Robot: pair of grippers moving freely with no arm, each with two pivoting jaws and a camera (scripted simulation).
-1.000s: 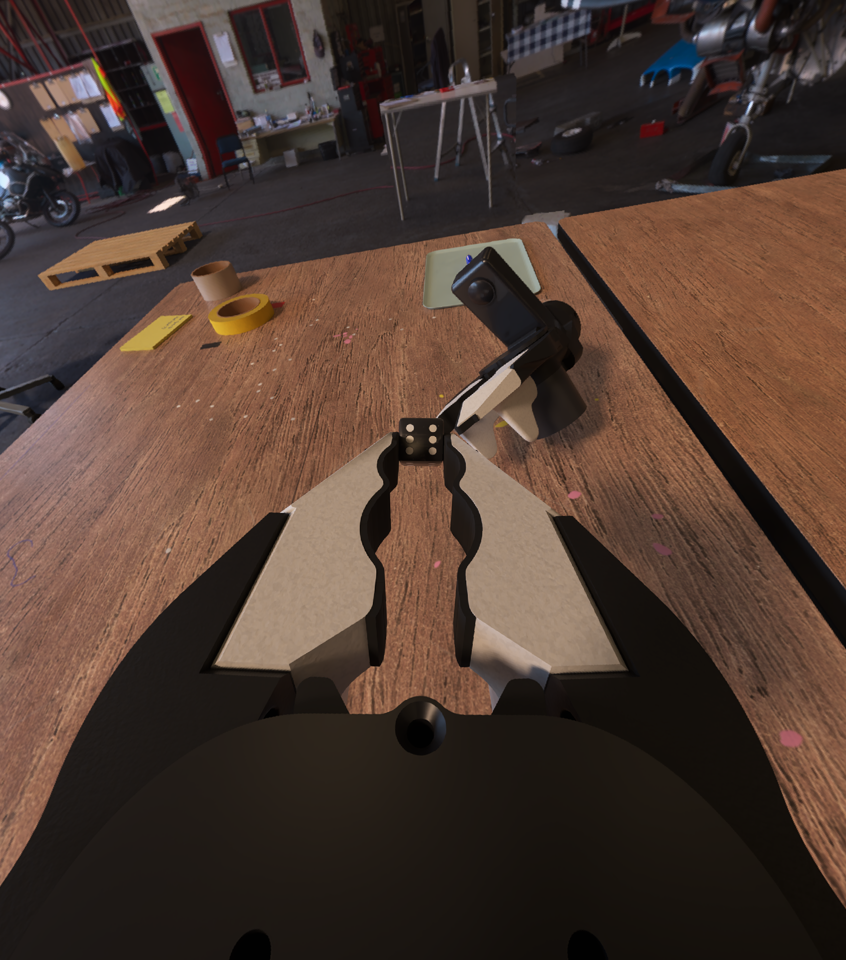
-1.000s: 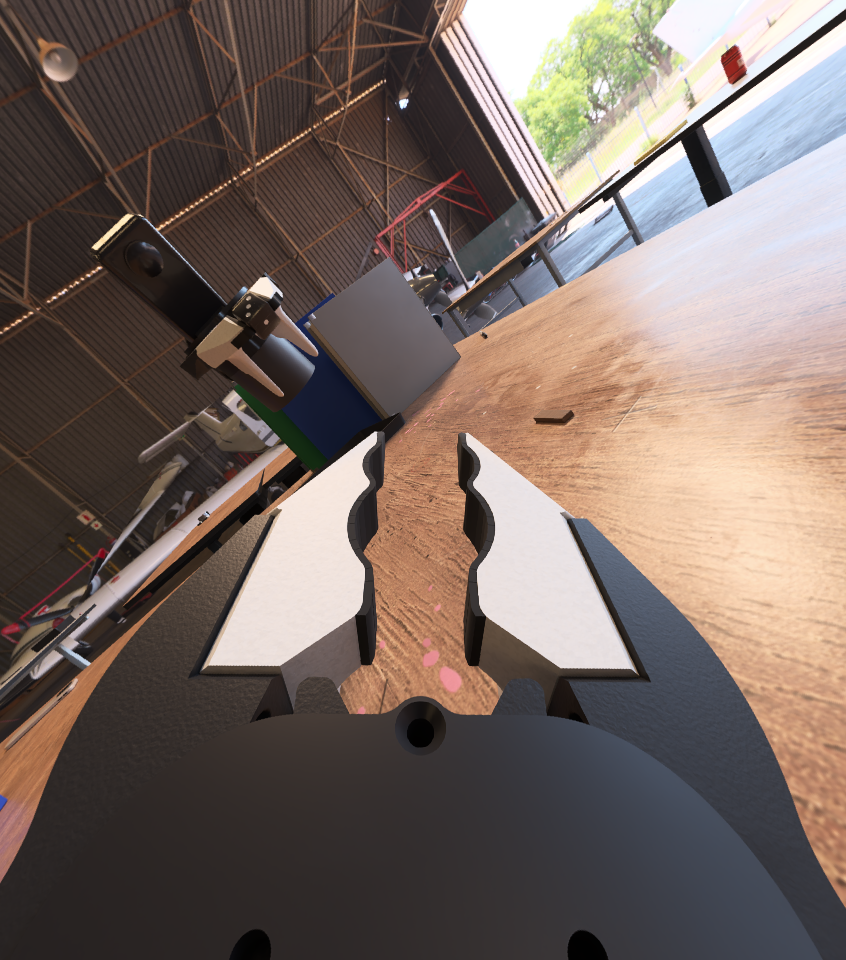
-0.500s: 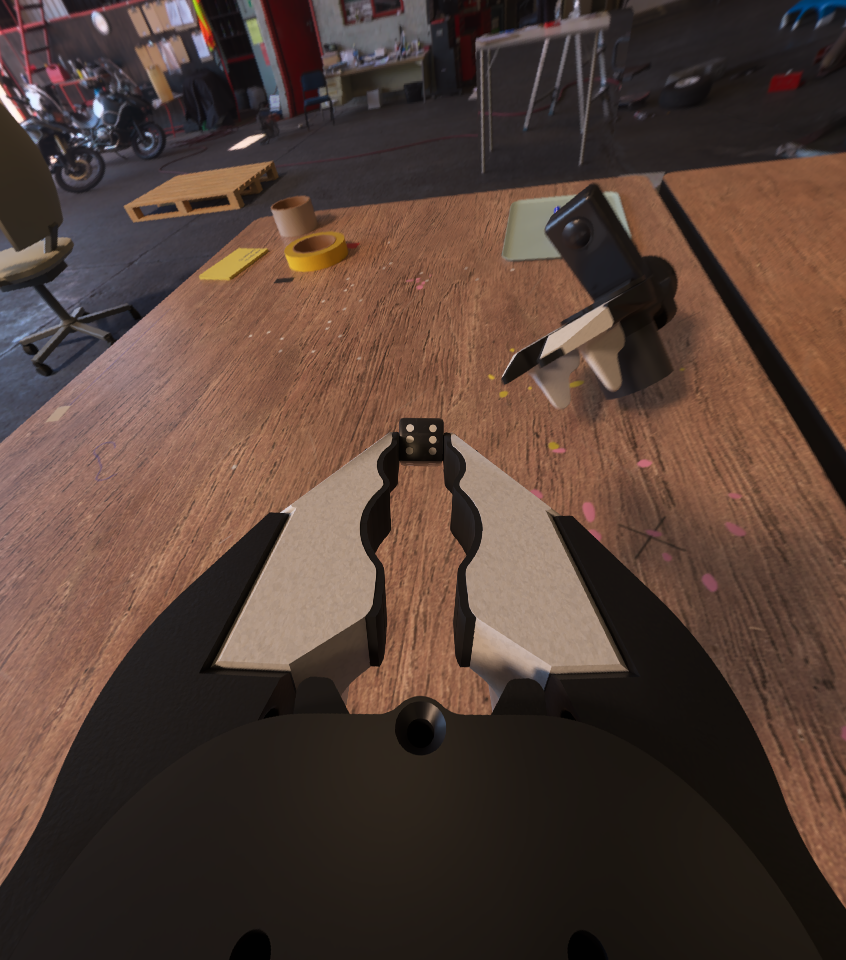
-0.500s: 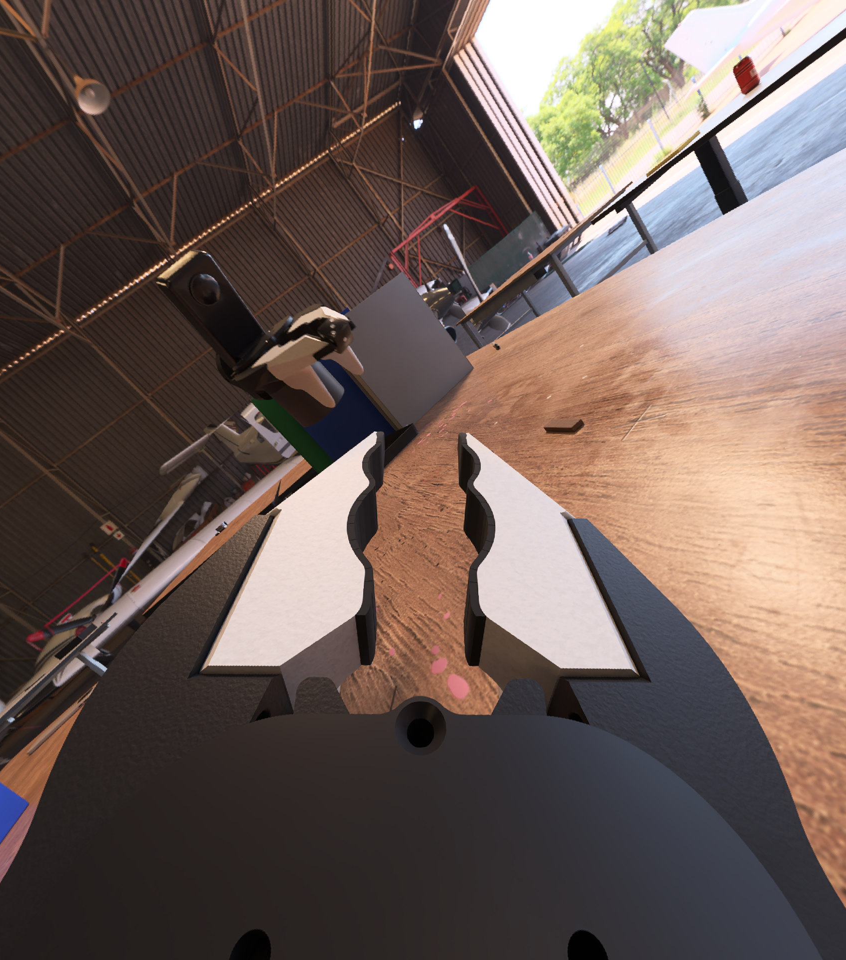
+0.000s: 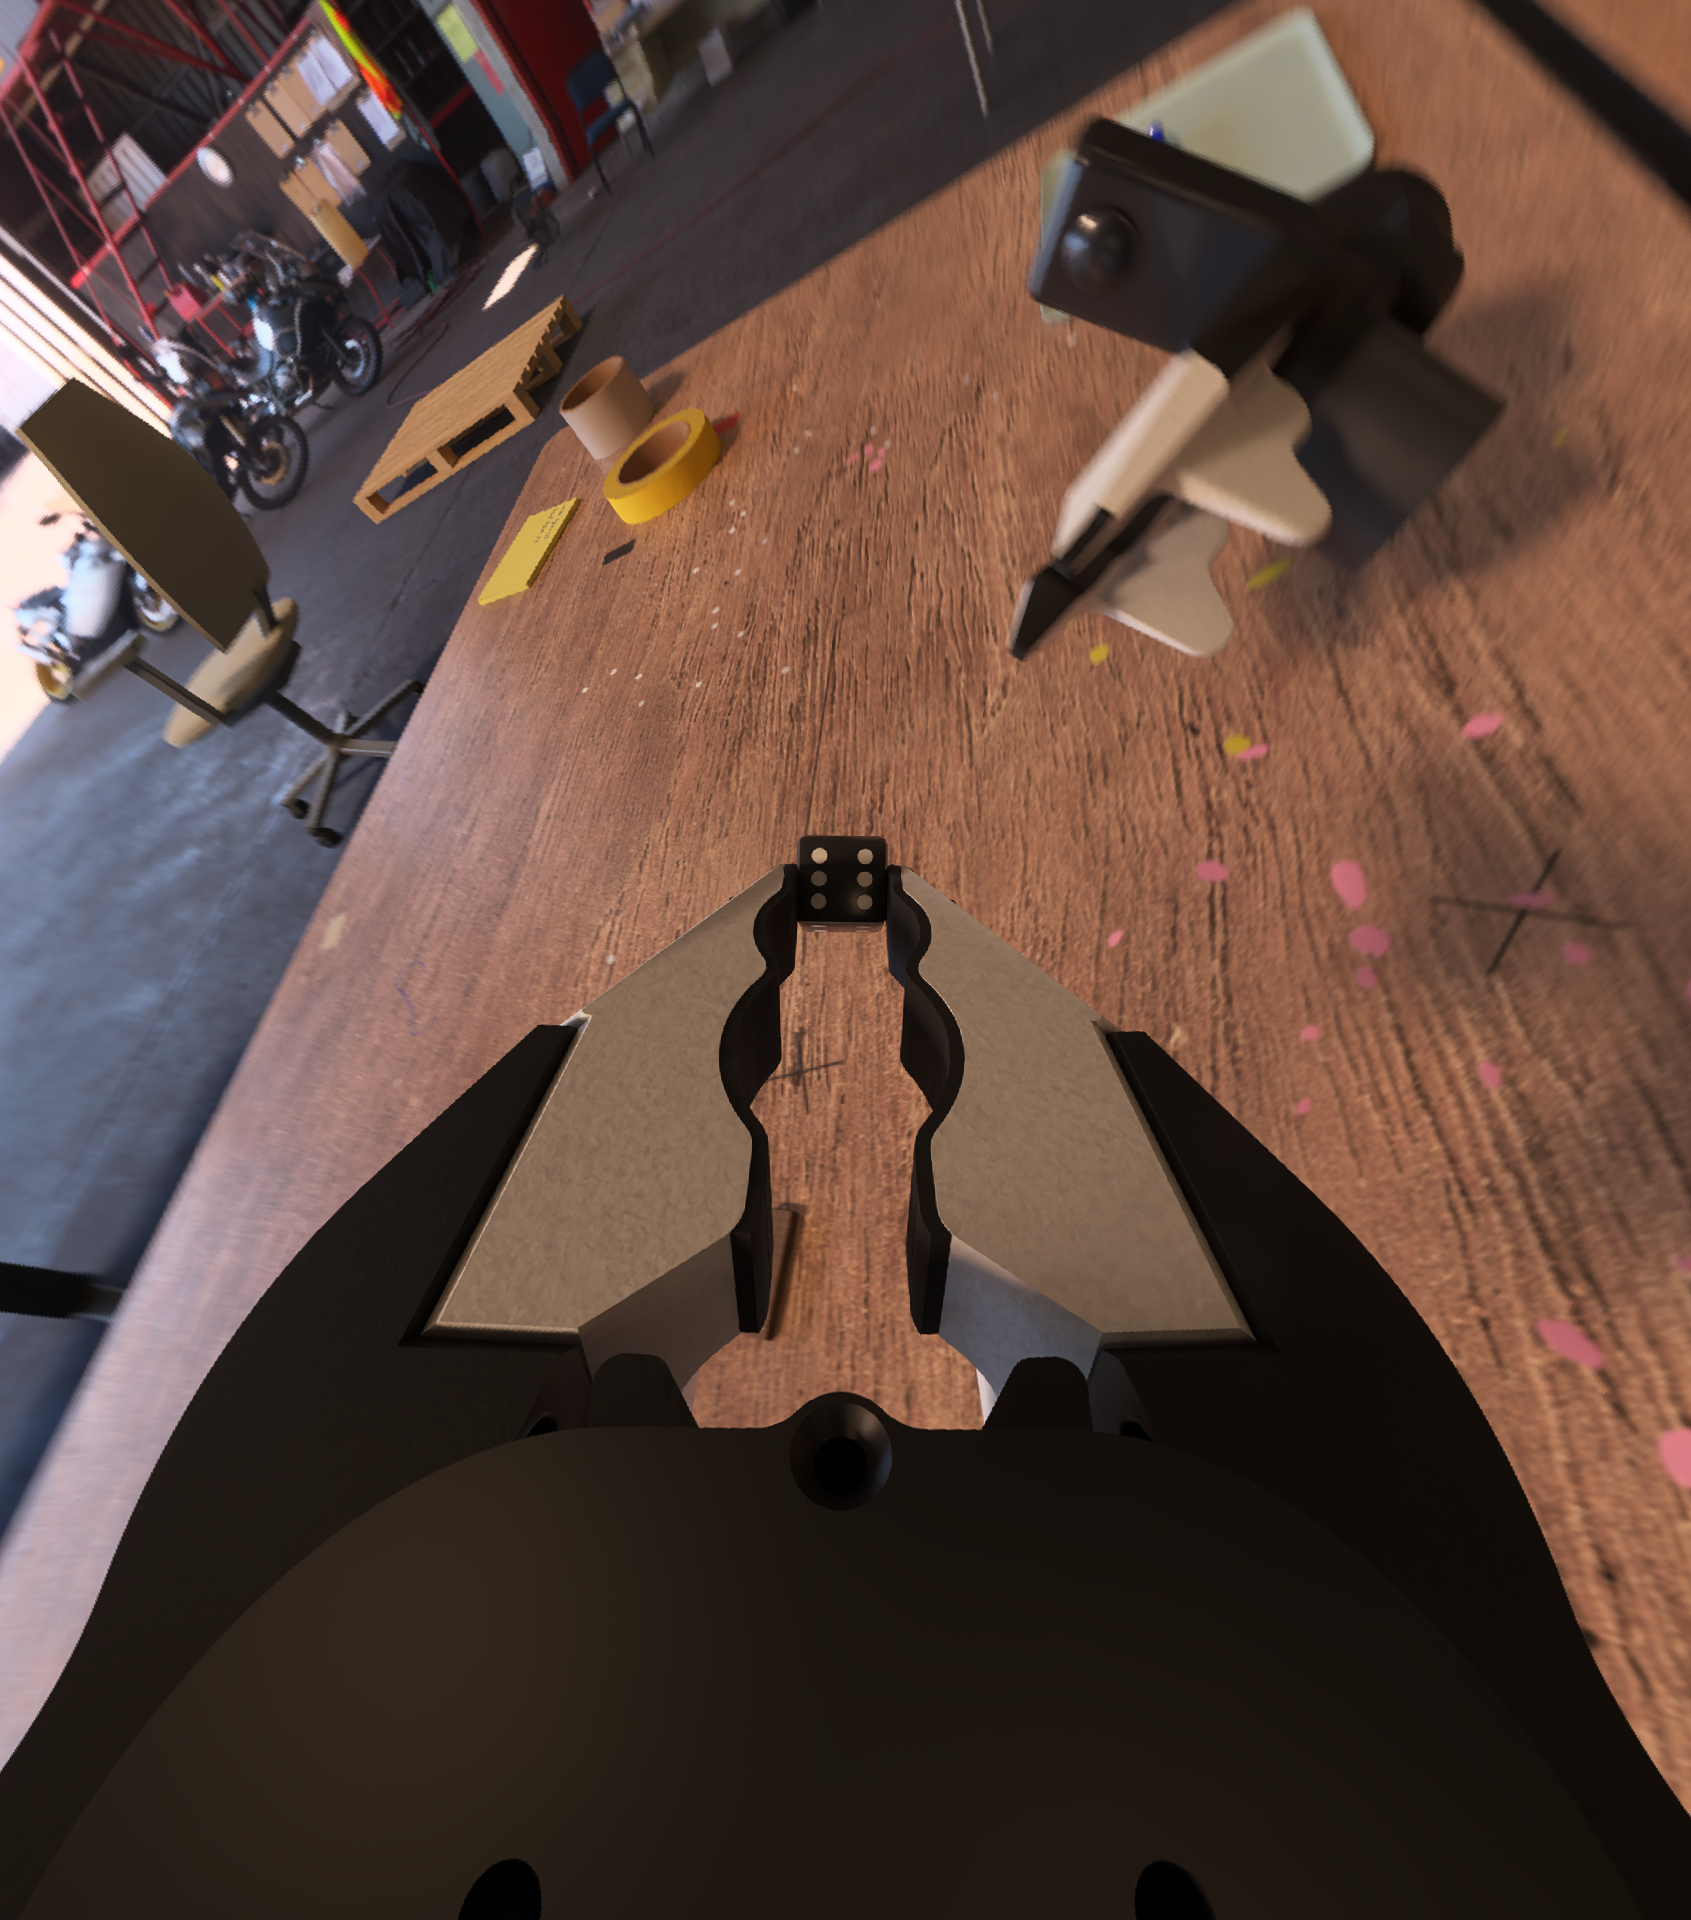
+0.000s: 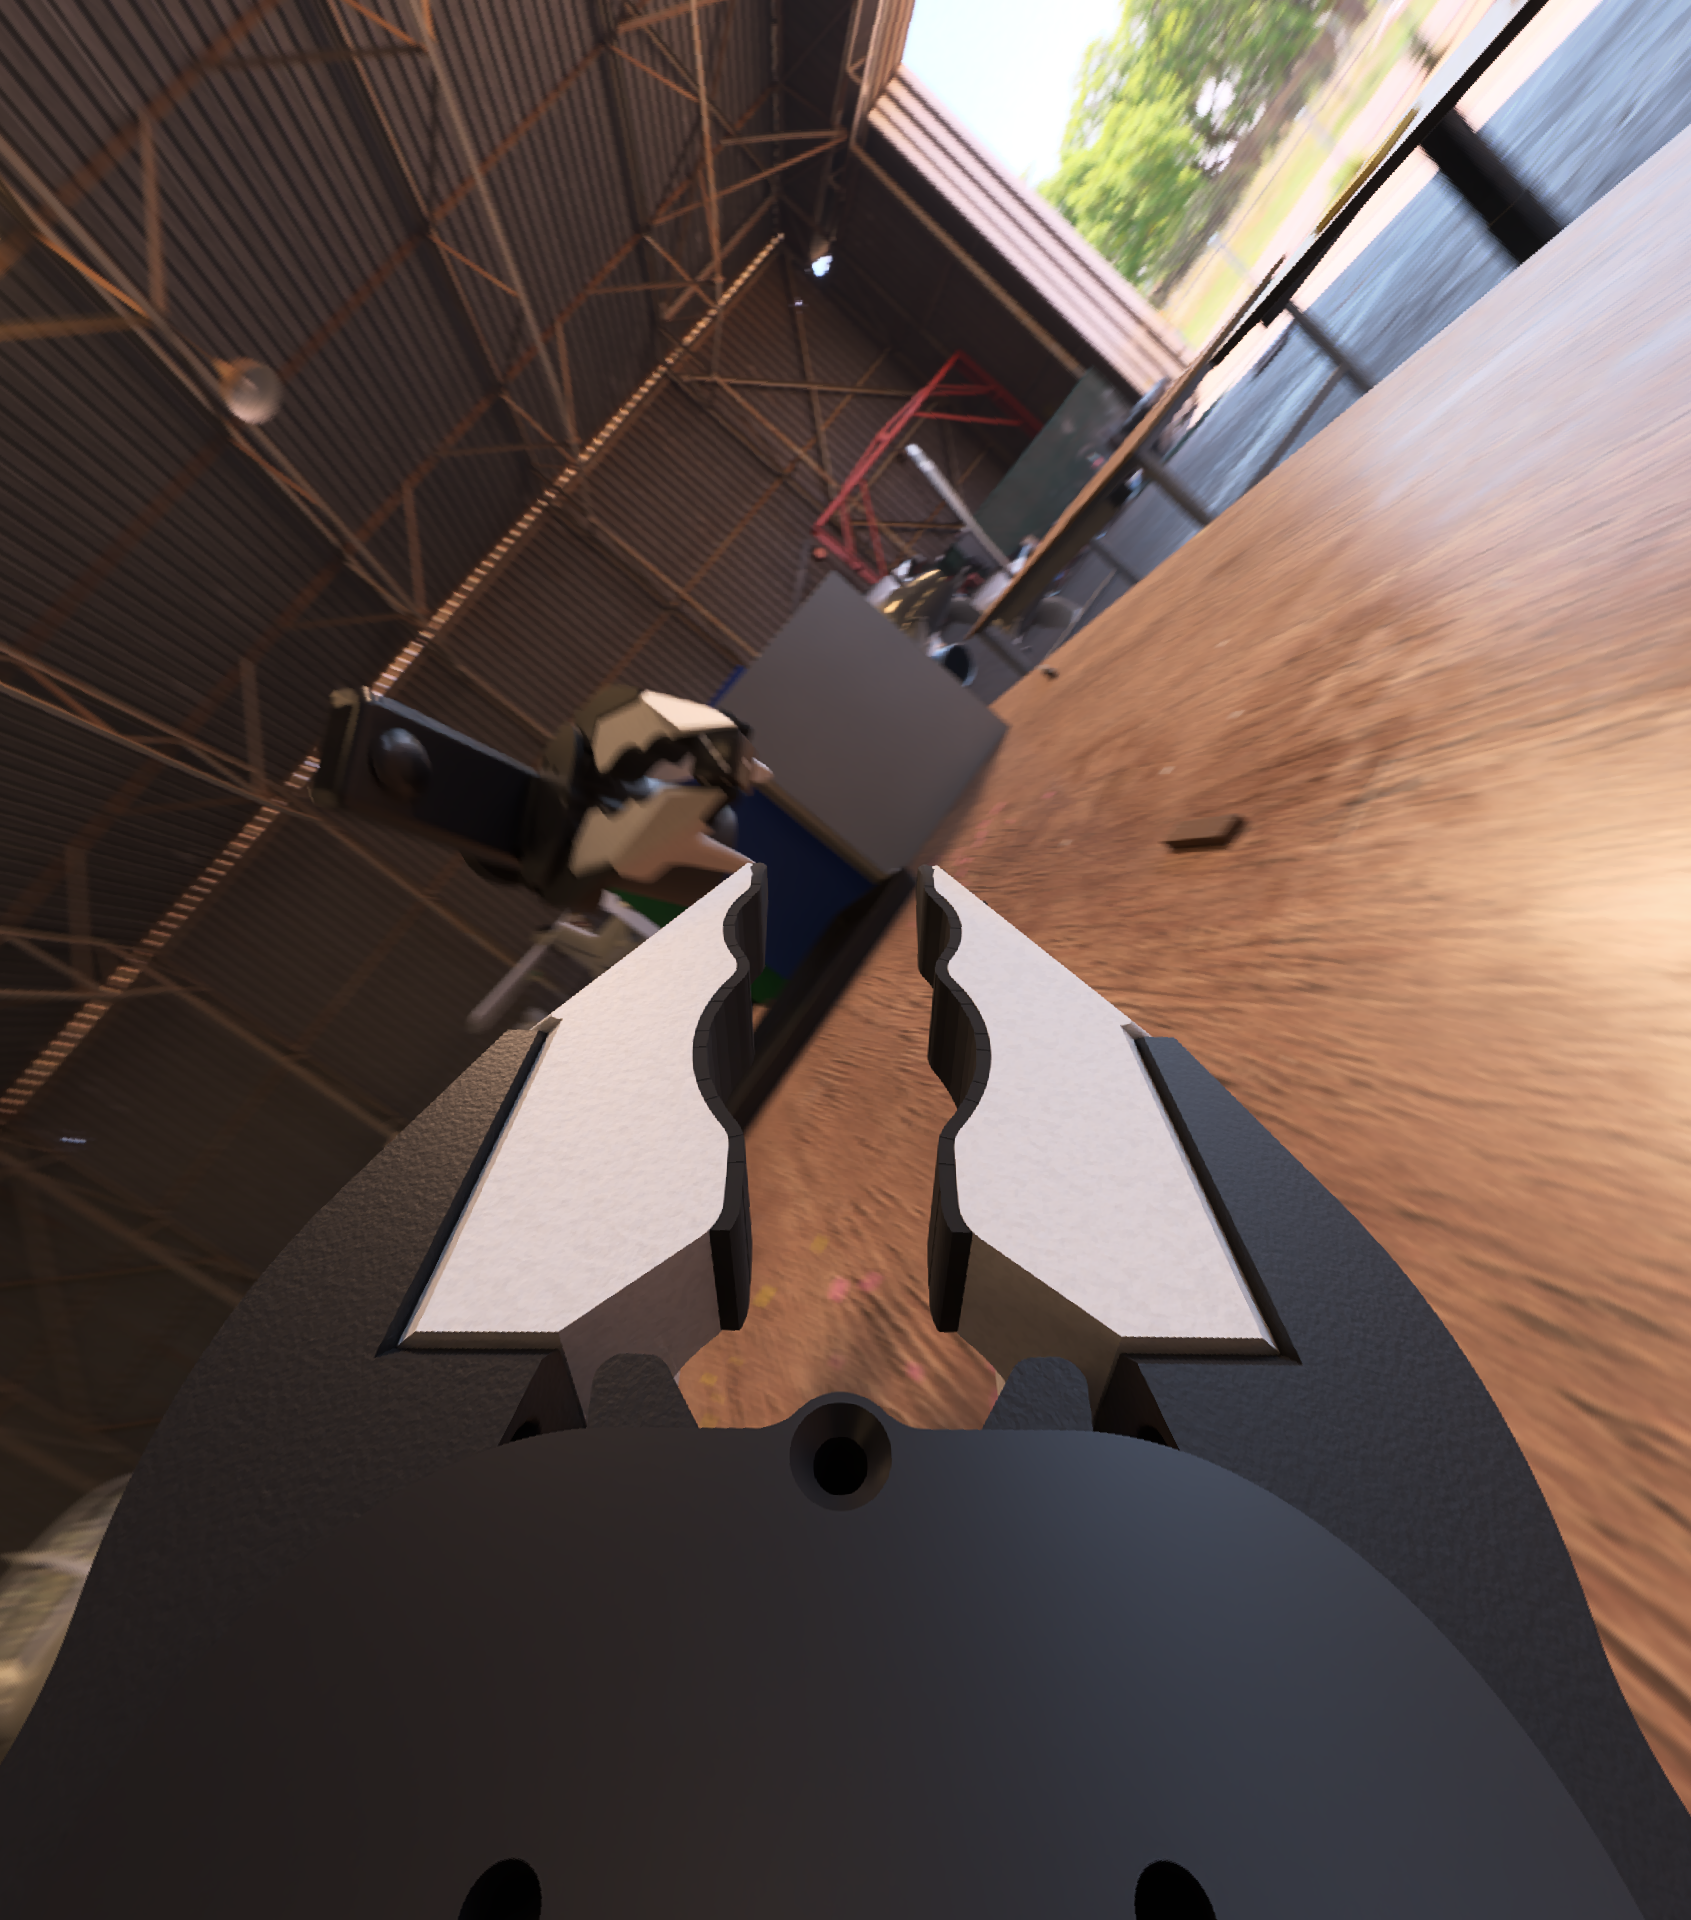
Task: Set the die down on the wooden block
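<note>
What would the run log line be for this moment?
left gripper: shut on black die | right gripper: open, empty | wooden block: not in view

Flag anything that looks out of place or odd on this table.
Nothing is spilled or broken. Pink and yellow paint flecks dot the table, and the wooden block shows in neither view while the left claw grips the die.
</note>
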